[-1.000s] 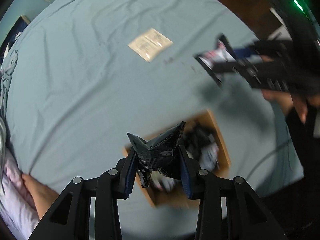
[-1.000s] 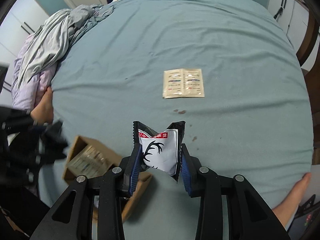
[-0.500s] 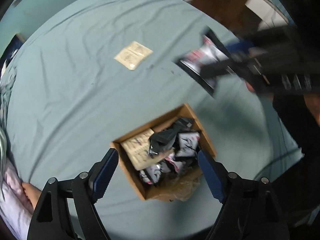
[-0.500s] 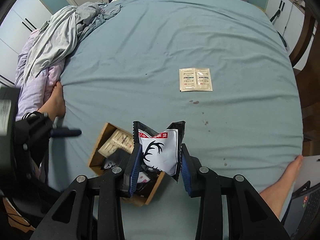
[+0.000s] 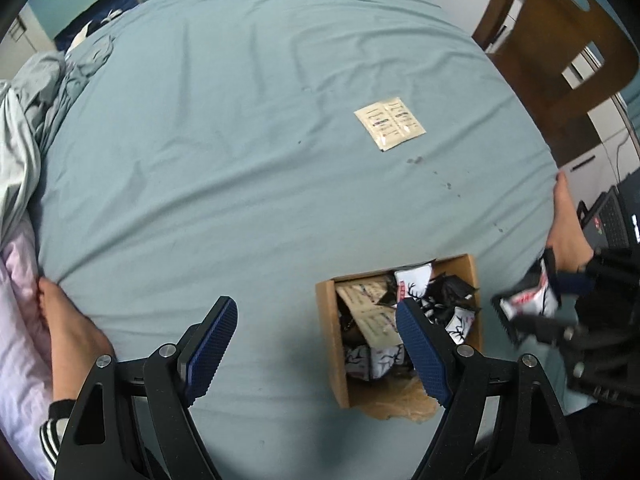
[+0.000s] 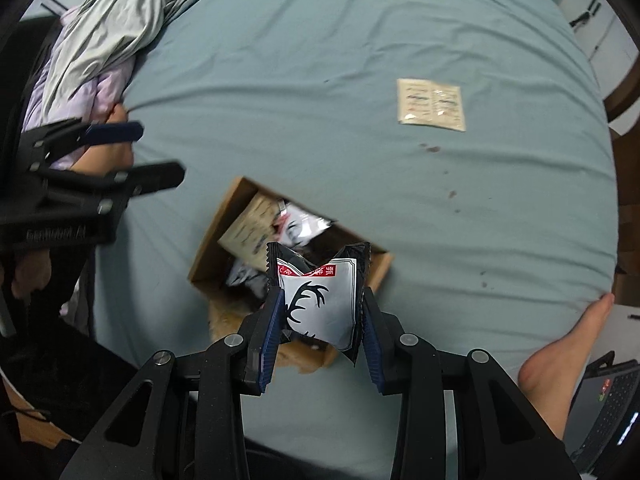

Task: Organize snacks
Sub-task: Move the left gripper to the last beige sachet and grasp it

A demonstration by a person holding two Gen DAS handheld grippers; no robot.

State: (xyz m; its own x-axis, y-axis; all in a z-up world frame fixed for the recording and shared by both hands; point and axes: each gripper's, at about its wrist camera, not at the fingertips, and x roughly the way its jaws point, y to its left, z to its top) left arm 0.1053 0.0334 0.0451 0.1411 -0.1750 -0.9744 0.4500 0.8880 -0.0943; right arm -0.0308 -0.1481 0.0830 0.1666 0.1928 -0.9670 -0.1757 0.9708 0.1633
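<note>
A cardboard box (image 5: 328, 320) (image 6: 208, 248) of snack packets sits on the blue-grey bed sheet. My left gripper (image 5: 316, 340) is open and empty, just left of and above the box; it also shows at the left of the right wrist view (image 6: 156, 152). My right gripper (image 6: 320, 312) is shut on a black-and-white antler snack packet (image 6: 320, 300) and holds it above the box's near corner; in the left wrist view that packet (image 5: 528, 300) is to the right of the box. A beige twin sachet (image 5: 390, 123) (image 6: 432, 105) lies flat on the sheet beyond the box.
Crumpled grey and pink bedding (image 6: 100, 36) is heaped at the left. The person's bare feet (image 5: 68, 324) (image 6: 560, 348) rest at the bed's edges. A wooden chair (image 5: 560, 40) stands at the back right. A laptop (image 5: 612, 220) is at the right.
My left gripper opened and dropped its black packet into the box, then swung left. My right gripper carried the antler packet down to just over the box.
</note>
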